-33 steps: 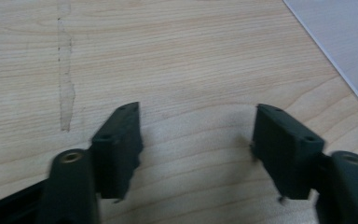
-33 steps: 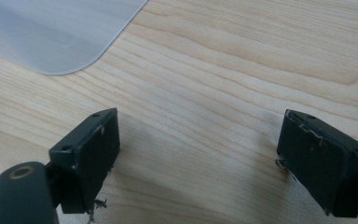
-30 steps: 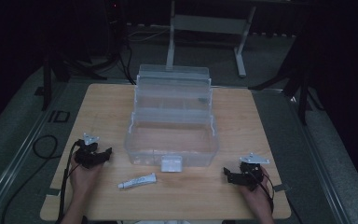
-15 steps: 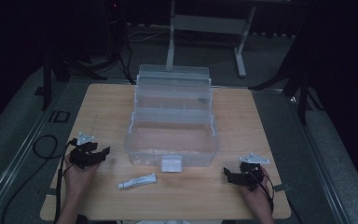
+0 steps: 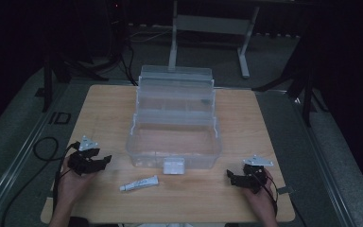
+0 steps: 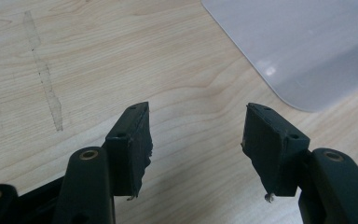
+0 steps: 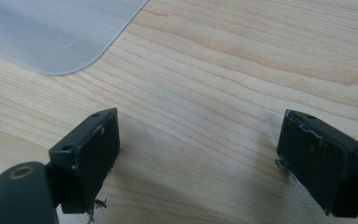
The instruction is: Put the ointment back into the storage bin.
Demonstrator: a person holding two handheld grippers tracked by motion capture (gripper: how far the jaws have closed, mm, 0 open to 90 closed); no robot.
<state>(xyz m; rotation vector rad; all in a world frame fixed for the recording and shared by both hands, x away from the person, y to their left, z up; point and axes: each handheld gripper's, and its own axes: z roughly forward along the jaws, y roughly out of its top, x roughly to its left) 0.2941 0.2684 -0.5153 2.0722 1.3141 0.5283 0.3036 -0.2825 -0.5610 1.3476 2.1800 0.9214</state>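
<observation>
We have barely begun: the tube lies untouched on the tabletop before the open box. Our left gripper and right gripper rest with fingers released, empty; grasping remains.

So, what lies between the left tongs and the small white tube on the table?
In the high view, bare light wooden tabletop separates the left tongs from the small white tube.

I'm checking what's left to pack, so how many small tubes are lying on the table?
1. The white tube lies on the table in front of the clear box, between both grippers. More may be hidden inside.
</observation>
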